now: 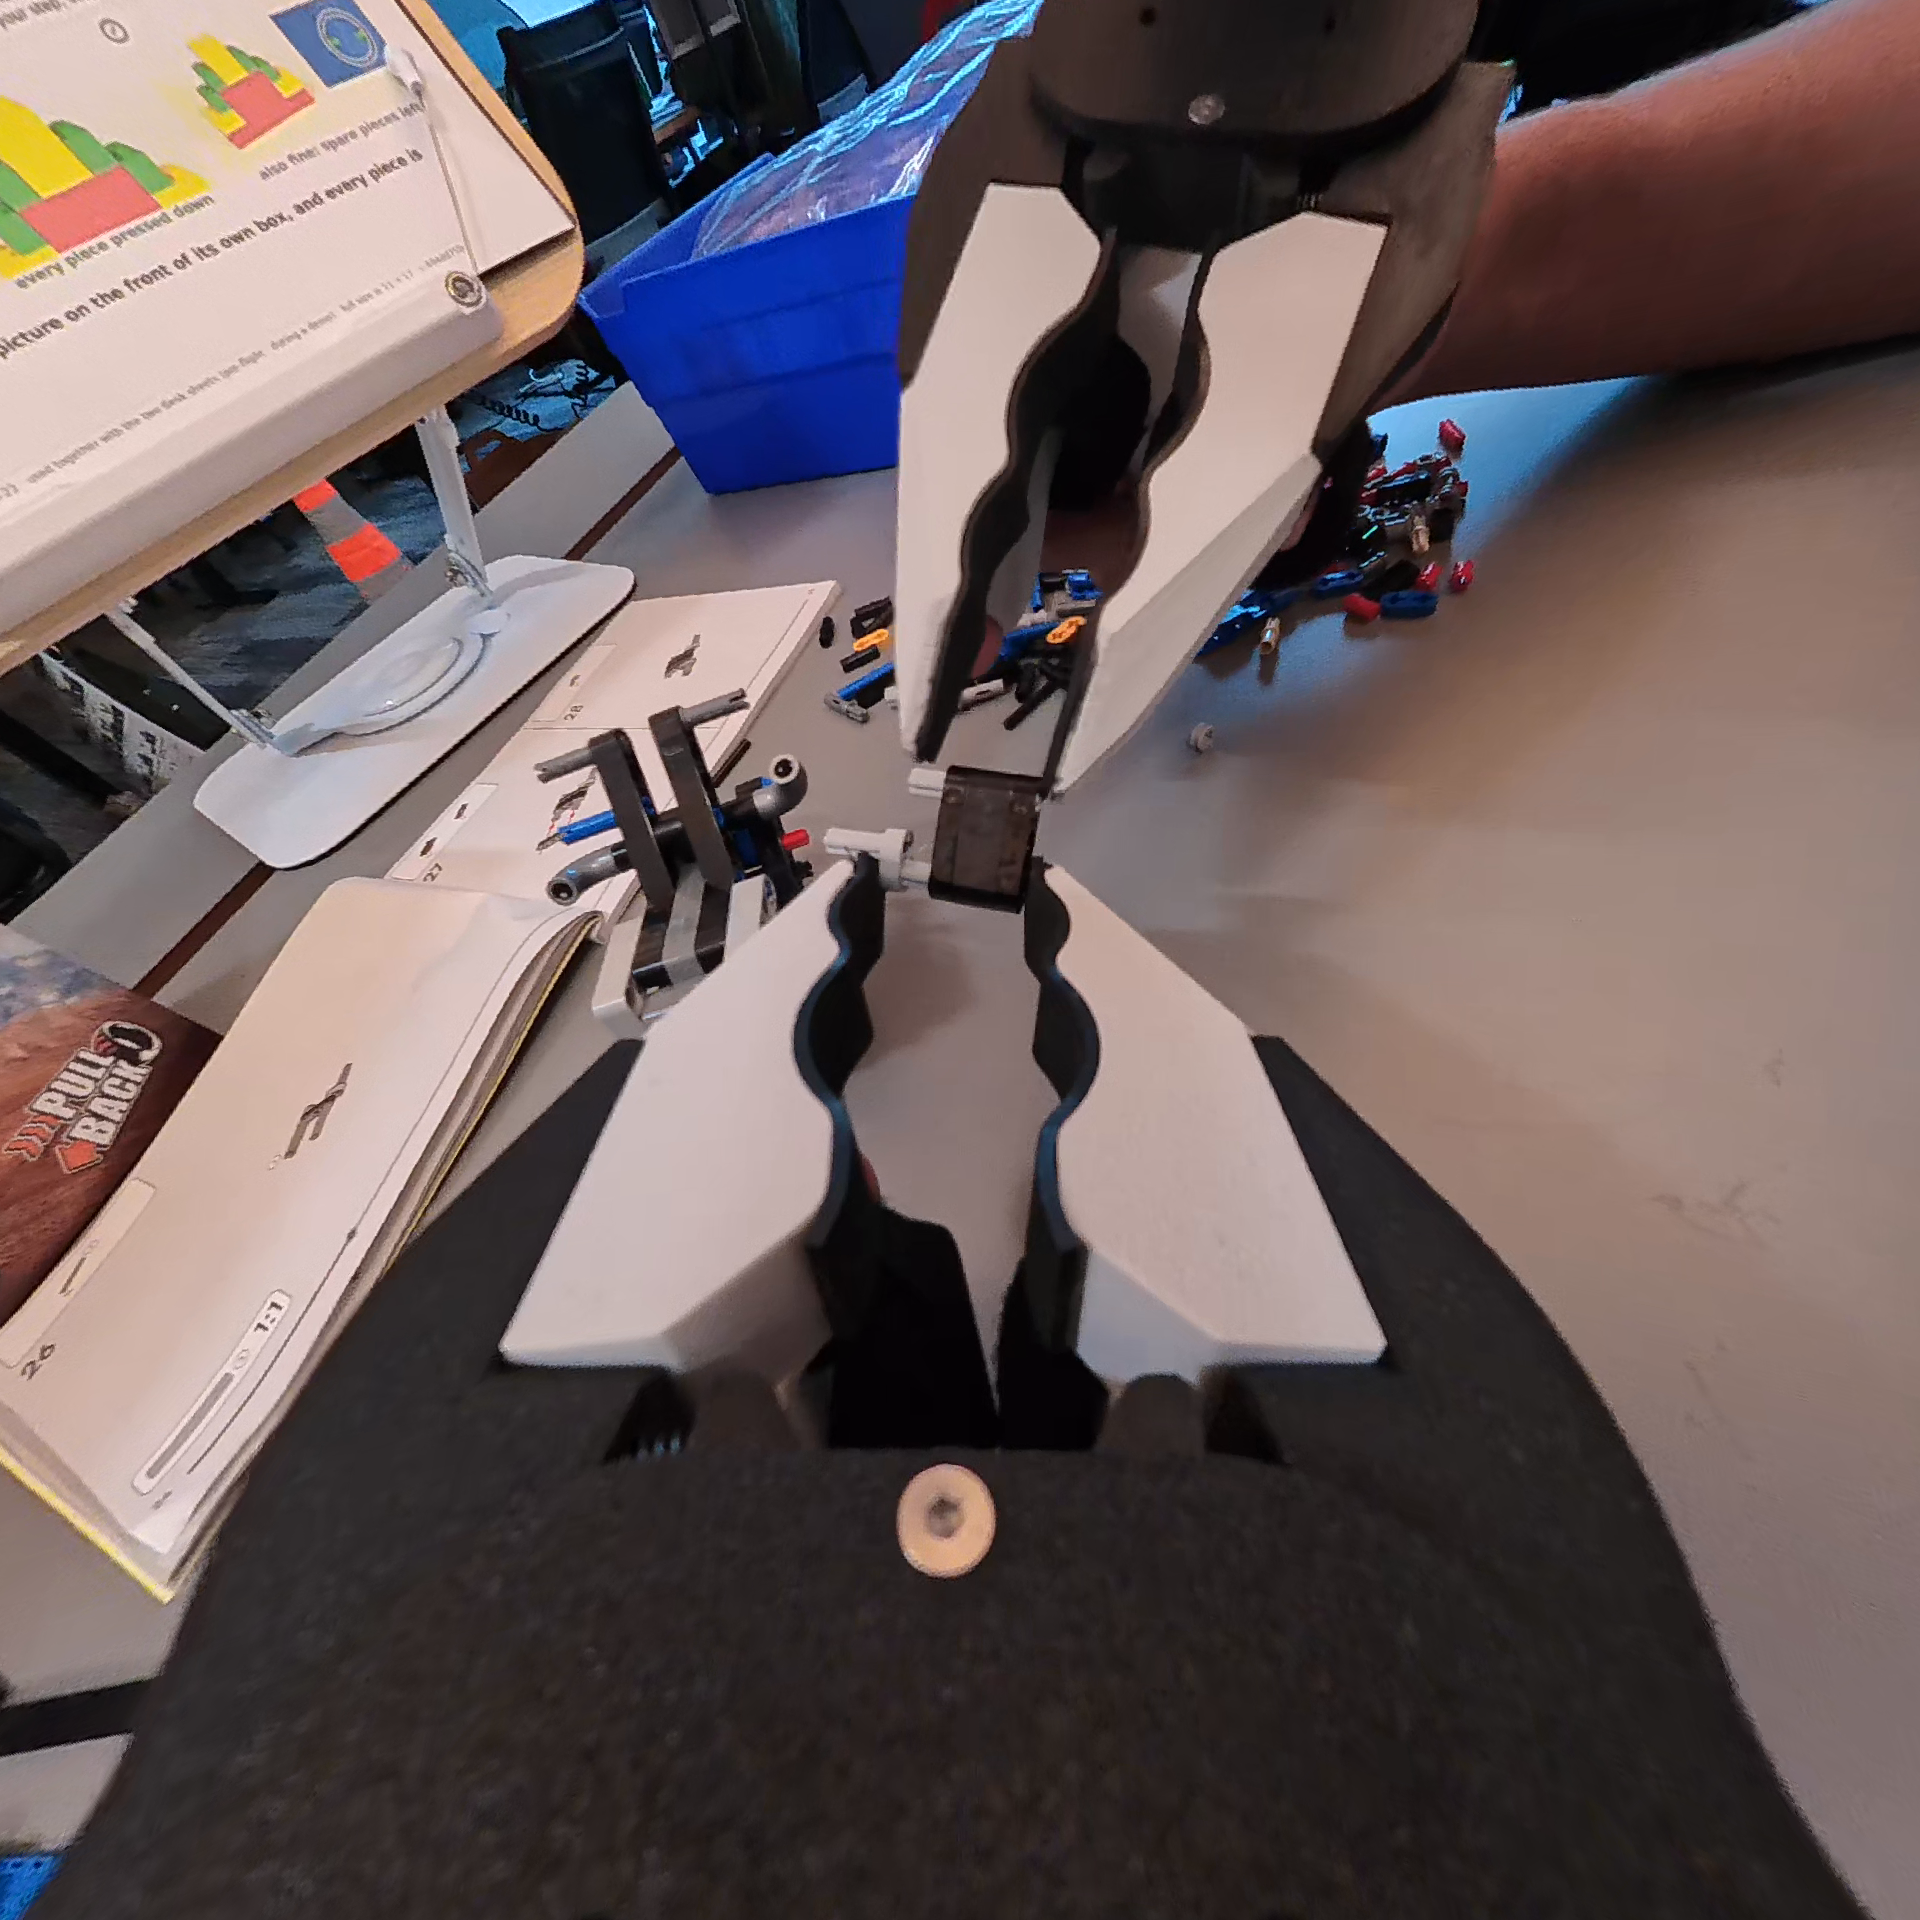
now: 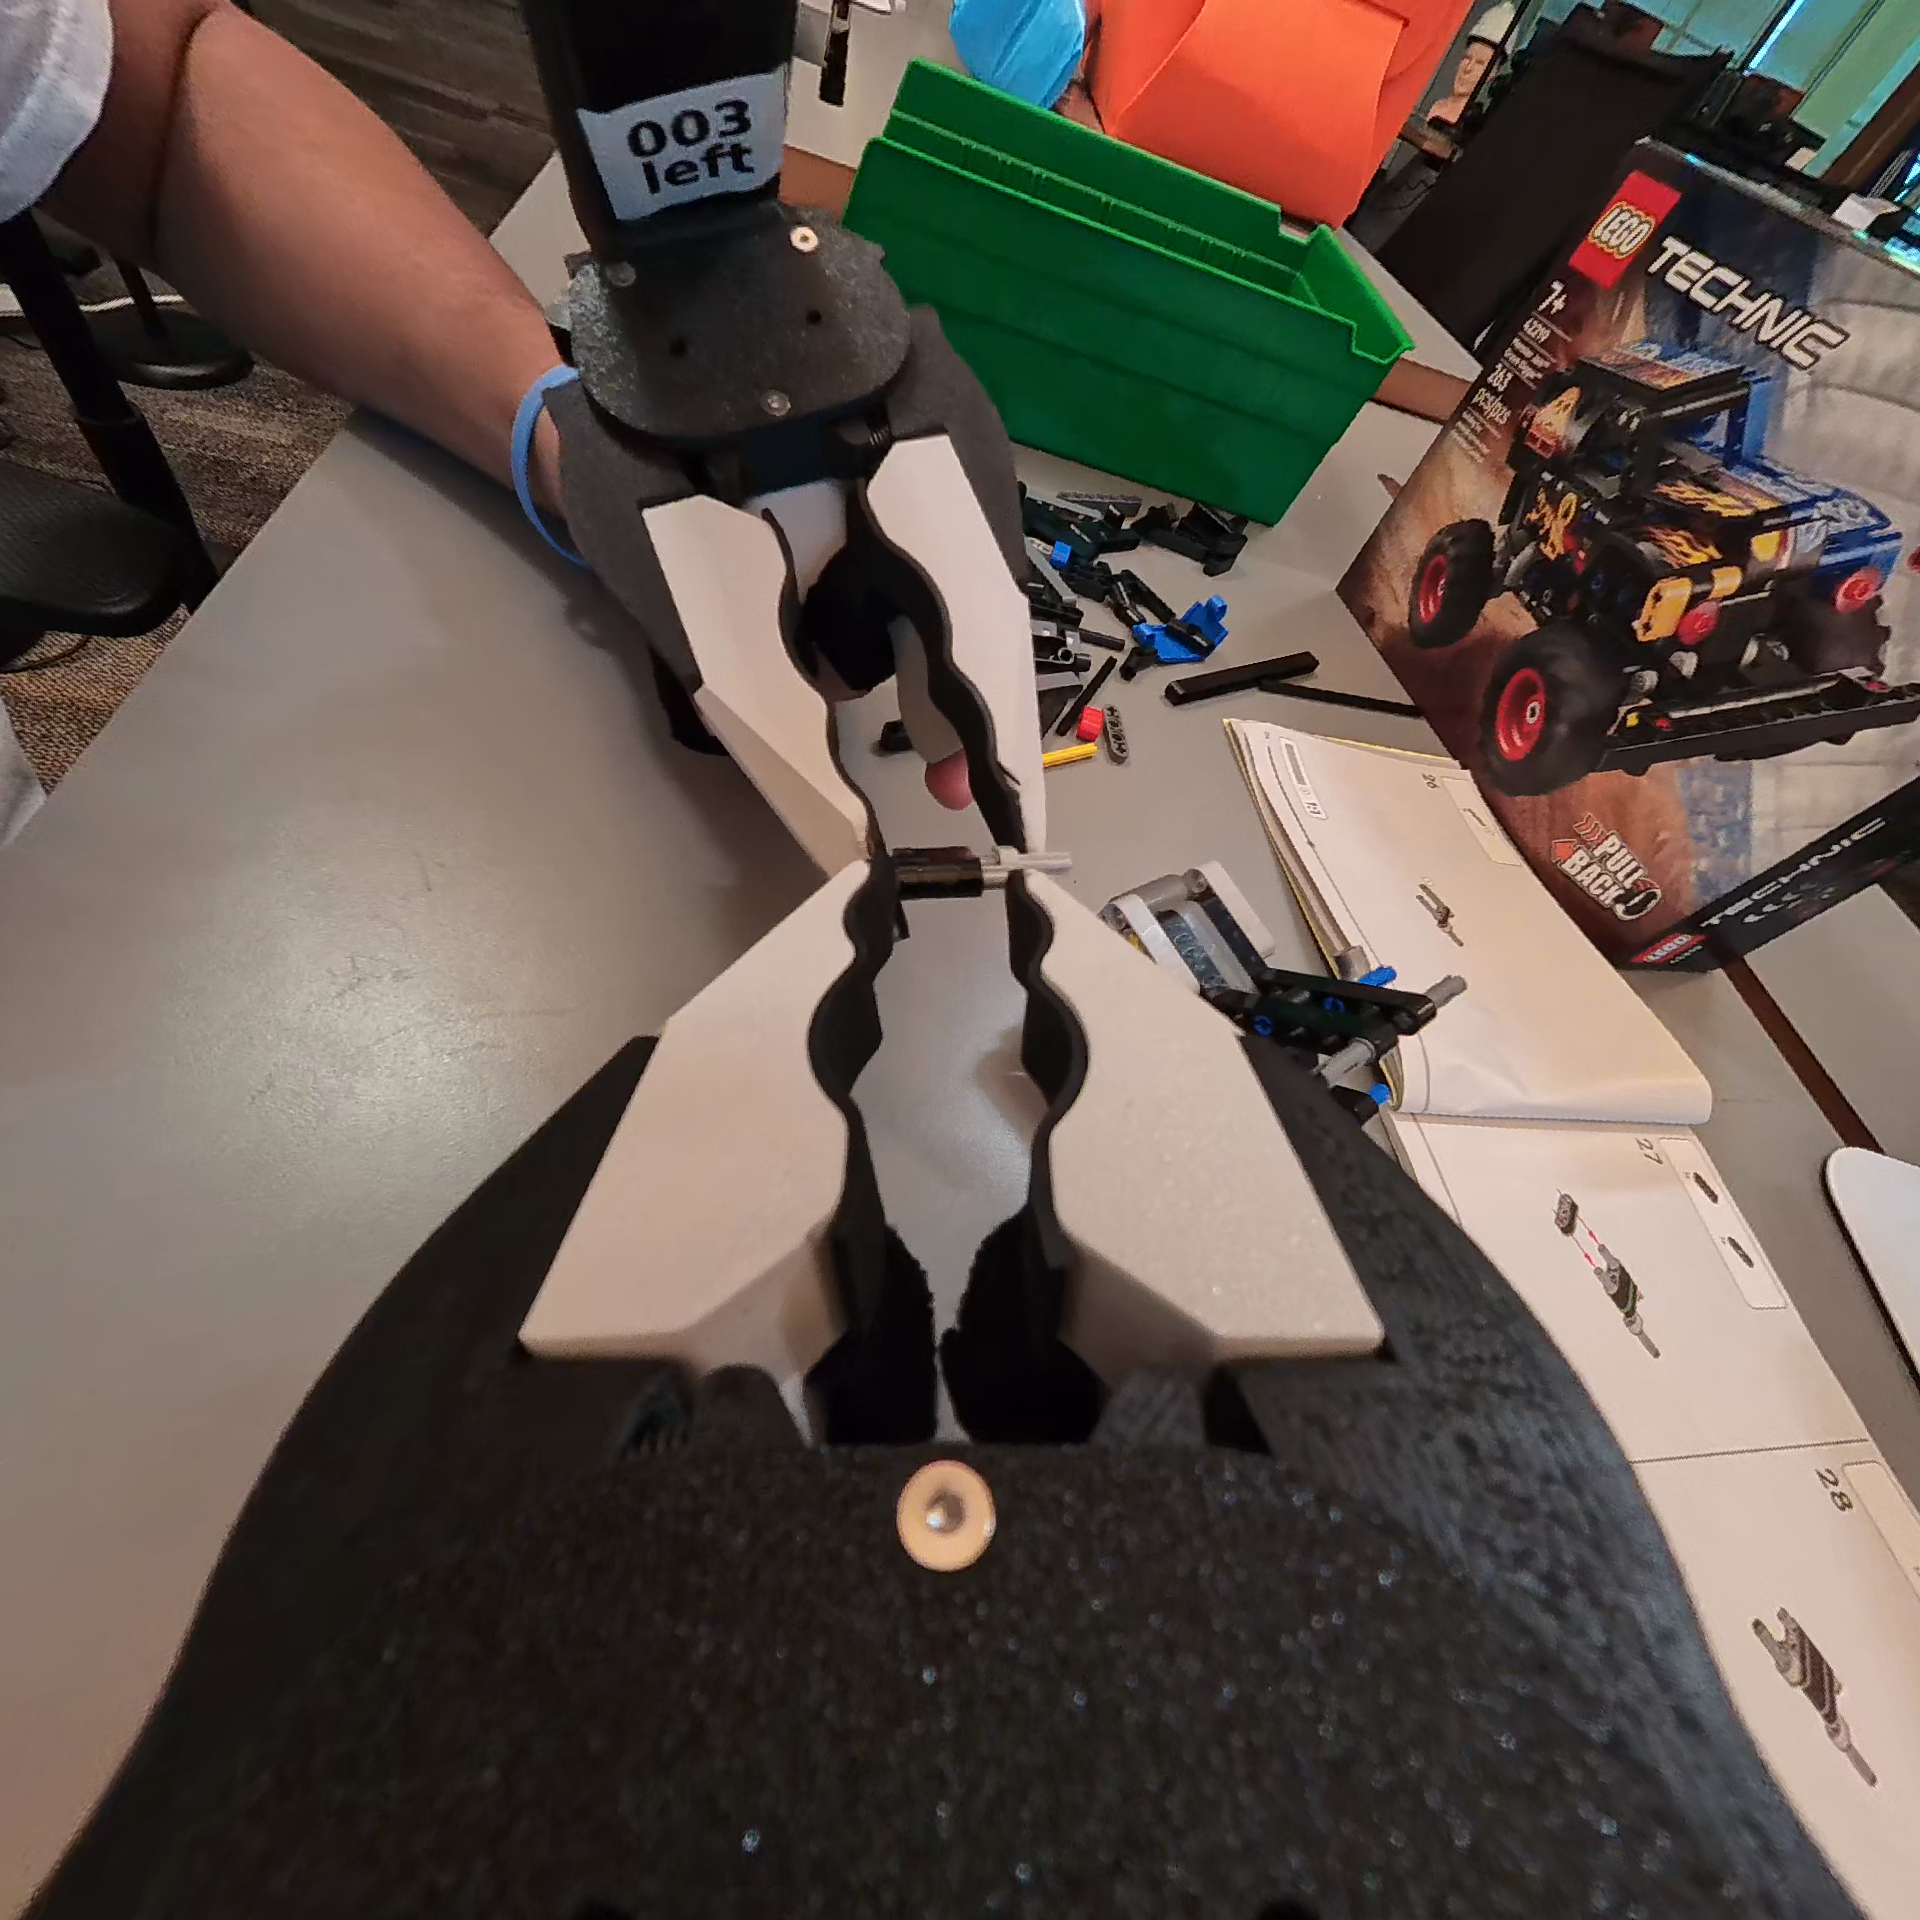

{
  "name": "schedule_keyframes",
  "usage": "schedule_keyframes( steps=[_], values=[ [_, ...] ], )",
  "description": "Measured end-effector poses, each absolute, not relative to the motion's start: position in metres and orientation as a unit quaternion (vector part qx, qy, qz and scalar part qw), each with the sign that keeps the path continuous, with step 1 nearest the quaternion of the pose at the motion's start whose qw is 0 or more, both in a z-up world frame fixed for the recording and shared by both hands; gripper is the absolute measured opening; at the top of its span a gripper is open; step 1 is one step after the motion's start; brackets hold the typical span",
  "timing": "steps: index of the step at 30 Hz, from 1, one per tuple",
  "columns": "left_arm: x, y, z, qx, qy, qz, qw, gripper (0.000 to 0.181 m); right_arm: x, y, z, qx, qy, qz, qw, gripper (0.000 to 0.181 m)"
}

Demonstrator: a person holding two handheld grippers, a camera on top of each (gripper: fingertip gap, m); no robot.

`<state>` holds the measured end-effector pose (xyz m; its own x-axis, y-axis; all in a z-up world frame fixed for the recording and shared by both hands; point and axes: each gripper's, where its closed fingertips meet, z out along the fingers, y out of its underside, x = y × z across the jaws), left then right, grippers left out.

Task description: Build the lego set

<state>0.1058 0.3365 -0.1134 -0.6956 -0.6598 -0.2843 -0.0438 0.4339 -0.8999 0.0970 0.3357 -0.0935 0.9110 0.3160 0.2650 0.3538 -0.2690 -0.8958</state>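
A small black Technic piece [image 1: 982, 842] with light grey pins sticking out of one side is held in the air between both grippers. My left gripper [image 1: 948, 878] is shut on it from below in the left wrist view. My right gripper [image 1: 987, 769] comes down from above and is shut on its top. In the right wrist view the piece [image 2: 935, 873] sits between my right gripper [image 2: 945, 881] and the left gripper [image 2: 940, 844], tip to tip. The part-built grey, black and blue assembly [image 1: 675, 831] lies on the open instruction booklet [image 1: 312, 1143] and also shows in the right wrist view [image 2: 1299, 1008].
Loose pieces [image 1: 1392, 530] lie scattered on the grey table [image 1: 1455, 987]. A blue bin [image 1: 769, 343] and a green bin [image 2: 1101, 343] stand at the back. The set's box [image 2: 1662, 520] stands at the right. A white stand [image 1: 416, 686] holds a printed sheet. My two grippers' fingertips are within a few centimetres of each other.
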Motion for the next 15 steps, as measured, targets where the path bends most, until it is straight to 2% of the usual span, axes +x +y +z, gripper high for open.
schedule_keyframes(
  steps=[15],
  values=[
    [0.1075, 0.3385, -0.1131, -0.235, 0.781, -0.489, 0.308, 0.025, 0.0965, 0.3361, -0.0916, -0.795, -0.207, -0.016, 0.570, 0.021]
  ],
)
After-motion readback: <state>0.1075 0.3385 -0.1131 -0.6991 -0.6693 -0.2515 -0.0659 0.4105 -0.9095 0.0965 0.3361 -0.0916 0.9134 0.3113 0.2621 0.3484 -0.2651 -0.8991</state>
